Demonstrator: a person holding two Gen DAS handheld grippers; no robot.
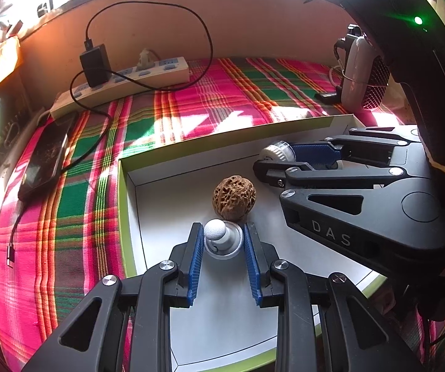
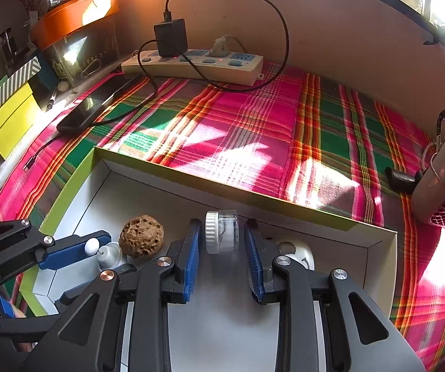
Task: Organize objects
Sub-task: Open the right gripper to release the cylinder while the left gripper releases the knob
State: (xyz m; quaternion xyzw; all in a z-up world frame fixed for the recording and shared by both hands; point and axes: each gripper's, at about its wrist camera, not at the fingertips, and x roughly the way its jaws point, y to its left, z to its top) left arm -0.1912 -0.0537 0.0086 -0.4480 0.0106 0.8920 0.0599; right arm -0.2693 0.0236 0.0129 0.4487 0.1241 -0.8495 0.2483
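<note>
Cloth: plaid of pink, green and orange stripes. Box: lime-green outside, white inside; in it a brown, pitted walnut, a clear jar with a ribbed white cap, and a white dimpled ball on a grey base. Both grippers black with blue ribbed pads; power strip cream with blue sockets, charger and cable black.
</note>
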